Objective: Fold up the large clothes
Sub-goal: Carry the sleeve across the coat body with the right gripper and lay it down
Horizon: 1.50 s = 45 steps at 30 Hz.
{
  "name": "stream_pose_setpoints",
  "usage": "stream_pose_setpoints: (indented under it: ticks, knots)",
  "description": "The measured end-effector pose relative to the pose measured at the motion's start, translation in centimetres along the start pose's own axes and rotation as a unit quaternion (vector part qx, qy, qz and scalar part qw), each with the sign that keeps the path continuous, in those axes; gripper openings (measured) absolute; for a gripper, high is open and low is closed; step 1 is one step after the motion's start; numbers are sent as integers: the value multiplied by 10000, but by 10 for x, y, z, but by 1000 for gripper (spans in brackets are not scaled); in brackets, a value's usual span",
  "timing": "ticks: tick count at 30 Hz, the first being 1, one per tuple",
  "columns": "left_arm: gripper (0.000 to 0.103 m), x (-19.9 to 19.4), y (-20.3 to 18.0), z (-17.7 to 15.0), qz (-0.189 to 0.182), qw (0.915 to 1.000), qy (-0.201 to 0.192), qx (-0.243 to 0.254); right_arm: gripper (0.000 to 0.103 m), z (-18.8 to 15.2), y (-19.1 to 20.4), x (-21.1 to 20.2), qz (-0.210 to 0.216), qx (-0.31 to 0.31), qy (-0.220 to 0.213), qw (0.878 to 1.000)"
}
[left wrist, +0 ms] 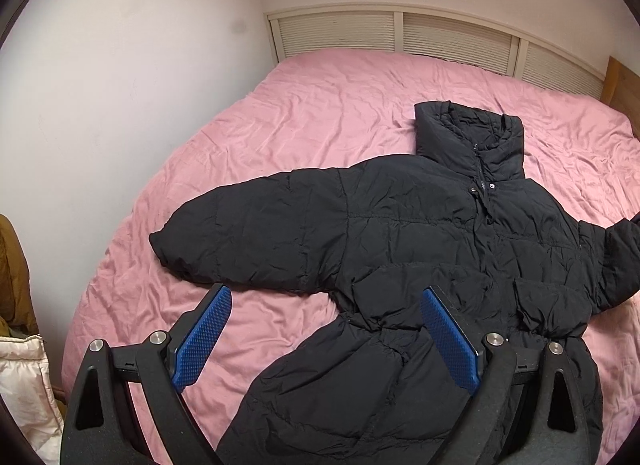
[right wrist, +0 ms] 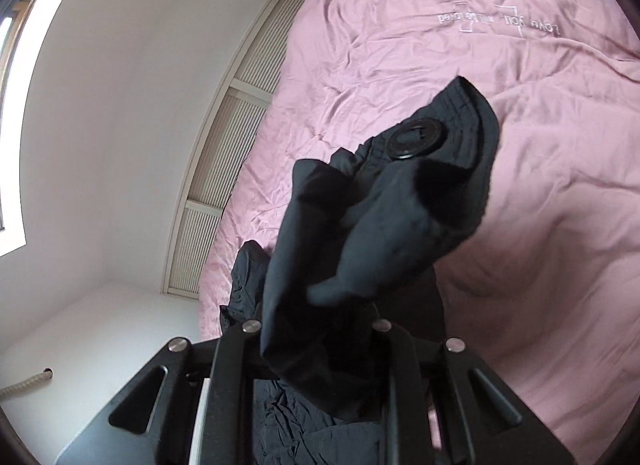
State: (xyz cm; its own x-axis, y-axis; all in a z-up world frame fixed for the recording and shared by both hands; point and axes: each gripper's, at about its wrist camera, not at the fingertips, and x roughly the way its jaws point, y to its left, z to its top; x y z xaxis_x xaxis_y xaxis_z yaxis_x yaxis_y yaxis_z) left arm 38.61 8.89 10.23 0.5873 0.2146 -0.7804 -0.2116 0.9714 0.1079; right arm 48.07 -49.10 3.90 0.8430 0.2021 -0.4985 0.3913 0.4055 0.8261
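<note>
Item: black puffer jacket [left wrist: 420, 233], sleeve fold in hand, on my remote rig.

Jacket lies front-up on the pink bed [left wrist: 320, 105], collar toward 12 o'clock, one sleeve out flat toward 9. My right gripper [right wrist: 320, 329] has its jaws closed on the other sleeve's cuff [right wrist: 400, 201] (snap button showing), raised off the bed. My left gripper [left wrist: 324, 329] hovers with jaws wide apart, holding nothing, above the waist. Next, I judge: carry the cuff across the chest, then take the flat sleeve.
</note>
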Motion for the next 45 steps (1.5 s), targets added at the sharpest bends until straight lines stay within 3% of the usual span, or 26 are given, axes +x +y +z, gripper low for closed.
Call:
stream_pose_setpoints:
  ticks: [6,11,16,21,28,34,36,40,42,45]
  knots:
    - [95,11,53,4,-47,9997,79,-228,19,-56,85,33,144,-755,559,9955]
    - [95,24,94,2,-133,9986,210,-457,19,-125,135,67,90,-1421,1158,9830]
    - [95,40,118,-4,-119,9979,335,-547,19,-200,153,94,-287,-2175,1809,9587]
    - [95,51,126,-13,-135,9967,468,-649,20,-259,135,115,-757,-2737,2349,9296]
    - [95,53,112,-23,12,9966,618,-539,20,-303,109,128,-1130,-3599,2787,8832]
    - [95,48,75,-22,59,9966,659,-486,23,-313,95,126,-1166,-4235,3035,8455]
    - [95,47,61,-20,37,9963,678,-526,27,-316,87,121,-1097,-4294,3164,8388]
    - [95,49,31,-18,-29,9958,747,-524,54,-316,76,119,-909,-4318,3466,8278]
    - [95,50,16,-16,-71,9959,767,-477,59,-321,76,117,-823,-4414,3564,8194]
    - [95,50,-8,-13,-111,9964,761,-353,60,-317,82,117,-658,-4400,3654,8176]
